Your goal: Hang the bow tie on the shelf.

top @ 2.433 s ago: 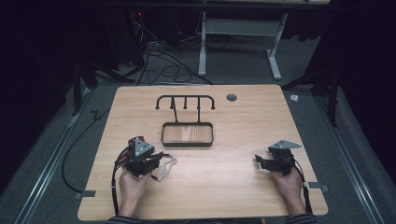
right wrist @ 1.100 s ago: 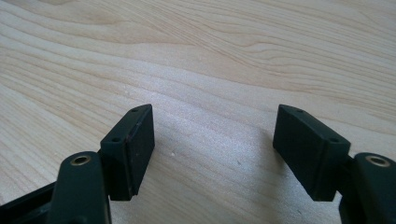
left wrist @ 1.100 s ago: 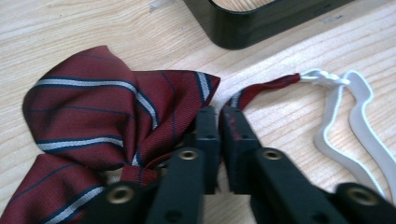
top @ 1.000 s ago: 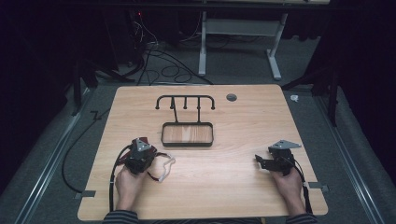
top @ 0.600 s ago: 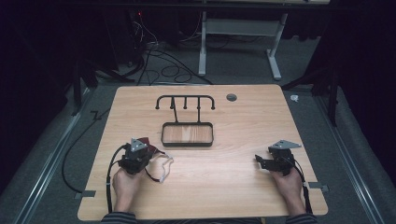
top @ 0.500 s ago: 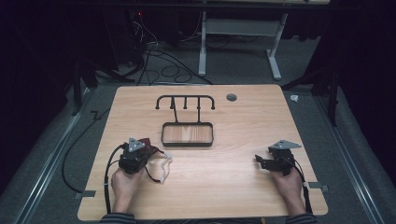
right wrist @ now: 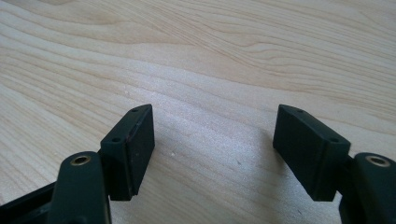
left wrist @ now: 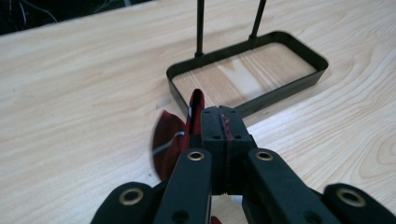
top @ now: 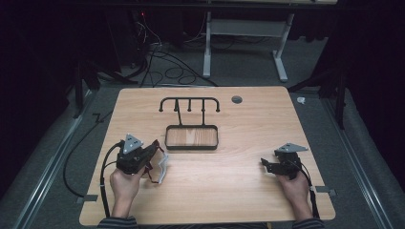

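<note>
Left gripper (top: 152,153) clamped tight on thin dark-red strap (left wrist: 194,105) of pale object (top: 163,167), which hangs off jaws near table's (top: 248,200) left front, just left of black tray rack (top: 191,137). In left gripper view, strap pinched between closed jaws, red flap (left wrist: 169,140) beside them. Right gripper (right wrist: 212,140) near right front edge, jaws spread wide, nothing between, bare wood beneath.

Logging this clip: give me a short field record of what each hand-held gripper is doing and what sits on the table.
left hand-held gripper: jaws shut on a thin dark red and pale item, lifted off the table
right hand-held gripper: jaws open, nothing between them, low over bare wood
rack: black wire stand with hooks, behind its tray
tray: black rim, empty
table: light wood
</note>
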`<state>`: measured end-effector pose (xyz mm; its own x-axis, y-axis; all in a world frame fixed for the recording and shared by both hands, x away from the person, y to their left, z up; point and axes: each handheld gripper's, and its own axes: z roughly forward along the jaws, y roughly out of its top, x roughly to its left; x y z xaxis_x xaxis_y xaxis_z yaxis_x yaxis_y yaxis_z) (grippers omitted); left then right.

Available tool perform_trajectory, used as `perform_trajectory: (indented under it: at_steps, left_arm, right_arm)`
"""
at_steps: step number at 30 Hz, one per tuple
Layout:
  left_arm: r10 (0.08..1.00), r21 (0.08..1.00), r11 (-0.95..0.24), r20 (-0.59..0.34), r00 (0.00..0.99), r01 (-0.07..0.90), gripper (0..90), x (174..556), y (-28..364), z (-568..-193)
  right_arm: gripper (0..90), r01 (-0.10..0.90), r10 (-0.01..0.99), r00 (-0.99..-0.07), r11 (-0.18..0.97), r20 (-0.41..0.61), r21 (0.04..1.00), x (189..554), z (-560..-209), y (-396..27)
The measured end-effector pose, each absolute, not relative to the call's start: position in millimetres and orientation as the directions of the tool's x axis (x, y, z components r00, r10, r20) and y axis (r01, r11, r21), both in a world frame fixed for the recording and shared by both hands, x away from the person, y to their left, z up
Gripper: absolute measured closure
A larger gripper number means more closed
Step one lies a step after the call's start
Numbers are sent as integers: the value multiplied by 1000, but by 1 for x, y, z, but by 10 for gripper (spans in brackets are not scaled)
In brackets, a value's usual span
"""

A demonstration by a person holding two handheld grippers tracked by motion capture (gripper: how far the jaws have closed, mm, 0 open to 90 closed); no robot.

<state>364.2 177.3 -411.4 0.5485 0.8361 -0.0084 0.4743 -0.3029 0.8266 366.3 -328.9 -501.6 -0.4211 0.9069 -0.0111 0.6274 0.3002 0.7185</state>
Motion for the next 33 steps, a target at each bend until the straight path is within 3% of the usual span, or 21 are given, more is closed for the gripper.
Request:
perform_trajectory:
  at_steps: [33]
  left_arm:
    - [785, 877, -274, -34, 619, 396, 900, 376, 146, -364]
  right_arm:
    - [305, 628, 907, -421, 300, -11, 718, 366, -502, -329]
